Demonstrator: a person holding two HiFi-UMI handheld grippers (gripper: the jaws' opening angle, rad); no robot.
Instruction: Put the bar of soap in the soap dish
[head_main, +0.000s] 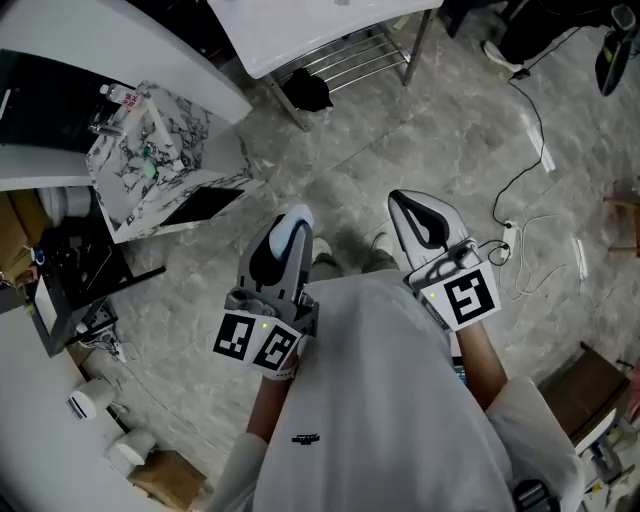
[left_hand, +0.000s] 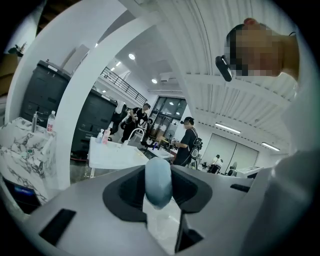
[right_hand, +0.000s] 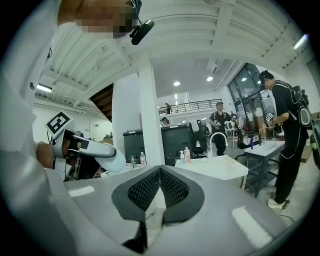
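Head view looks steeply down over a person's white shirt to a grey marbled stone floor, with both tools held out level in front of the body. The left gripper has its jaws spread wide around a pale blue-grey, rounded oval bar of soap. In the left gripper view the bar stands upright between the two dark pads, clamped on both sides. It is up in the air in front of the person, well apart from any furniture.

The right gripper sits just beside the left one. Its jaws are closed together, the ribbed dark pads meet in a narrow V, and nothing is between them. Each tool carries a cube with black-and-white square markers at its rear.

A white-and-grey marble-patterned basin unit stands to the upper left of the floor, and its contents are too small to make out. A white table top with a metal wire rack beneath it lies ahead. Thin black and white cables trail across the floor to the right.

The right gripper view shows a white counter with a curved tap and small bottles. A person with a black backpack stands at the far right of that view.
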